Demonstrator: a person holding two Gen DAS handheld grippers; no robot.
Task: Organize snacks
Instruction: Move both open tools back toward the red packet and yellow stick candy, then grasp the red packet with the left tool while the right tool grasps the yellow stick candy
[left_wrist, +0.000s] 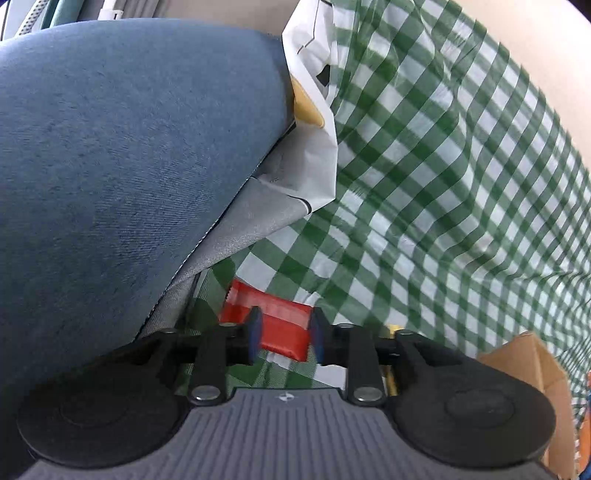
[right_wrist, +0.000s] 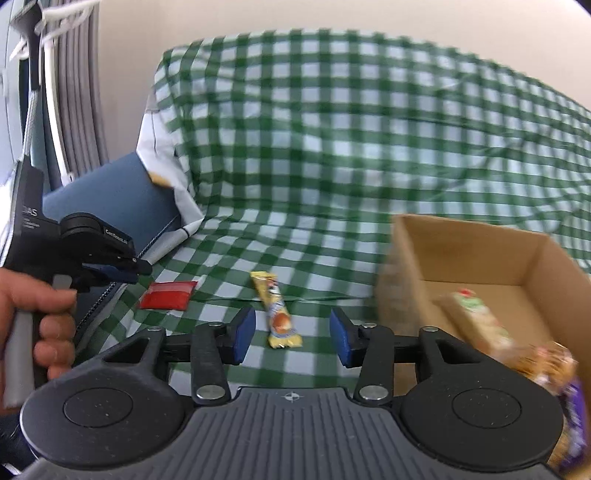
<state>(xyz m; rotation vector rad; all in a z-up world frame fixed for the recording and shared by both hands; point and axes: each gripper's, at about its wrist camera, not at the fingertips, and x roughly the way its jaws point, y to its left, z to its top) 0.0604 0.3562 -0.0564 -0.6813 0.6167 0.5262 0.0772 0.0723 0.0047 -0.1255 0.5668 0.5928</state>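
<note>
The left gripper (left_wrist: 284, 338) has its jaws narrowly parted around the flat red foil snack packet (left_wrist: 275, 325), not pressing. The right gripper (right_wrist: 291, 336) frames, wide-jawed, the yellow wrapped snack bar (right_wrist: 276, 309); the brown cardboard box (right_wrist: 532, 258), holding sorted snacks, sits at three o'clock on the green-checked cloth (right_wrist: 332, 147).

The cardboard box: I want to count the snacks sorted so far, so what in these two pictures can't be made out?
- Cardboard box, right wrist view: motion blur smears the snacks inside; the right edge cuts some off, so no sure count.
- Same box, left wrist view: only a corner shows, behind the left gripper.
- Red packet, left wrist view: partly hidden by the fingers; contact unclear.
- Yellow bar: print too small to read.
</note>
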